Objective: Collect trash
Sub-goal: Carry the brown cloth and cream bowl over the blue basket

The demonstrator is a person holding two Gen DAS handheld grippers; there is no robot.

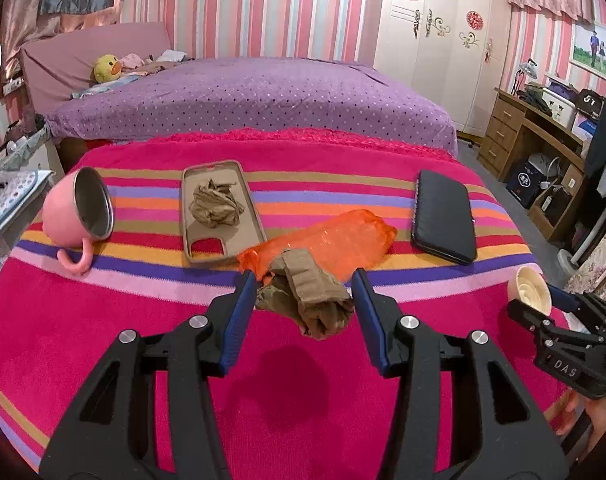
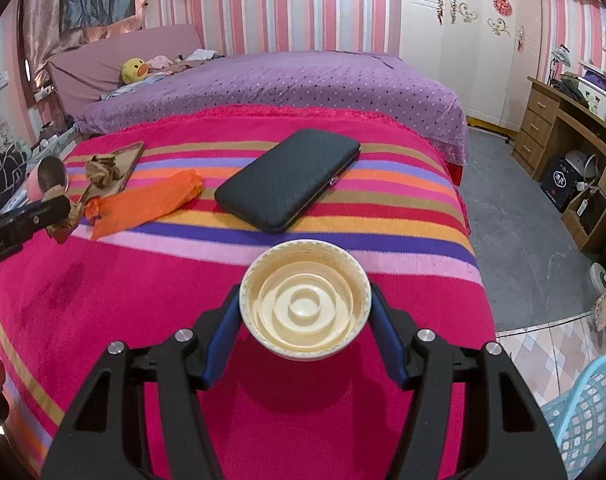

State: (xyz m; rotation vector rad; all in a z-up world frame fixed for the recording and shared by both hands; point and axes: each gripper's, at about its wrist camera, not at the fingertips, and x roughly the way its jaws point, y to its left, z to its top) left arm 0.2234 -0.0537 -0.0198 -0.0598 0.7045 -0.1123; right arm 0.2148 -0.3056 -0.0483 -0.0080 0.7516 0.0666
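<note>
A striped pink blanket covered the table, with a purple bed beyond it. On the blanket lay a black case, an orange plastic bag, an open phone case with crumpled brown paper inside it, and a tipped pink mug. A blue mesh basket stood on the floor at the lower right of the right wrist view, probably the place for the trash.

Risks, as a judgement: the crumpled paper wad between the left fingers was loose and uneven, so a shallow pinch could let it slip or drag the orange bag, whose near end it overlapped. The cream lid was held only at its rim, so a tilt or a slackened squeeze could drop it short of the basket. The two grippers were near each other and could knock together.

The left gripper had its blue fingers spread wide, one on each side of the paper wad. Whether either pad touched it could not be told, though the right wrist view showed the wad hanging at the left gripper's tip. The right gripper was closed on the cream lid, both pads pressing its rim, holding it above the blanket.
</note>
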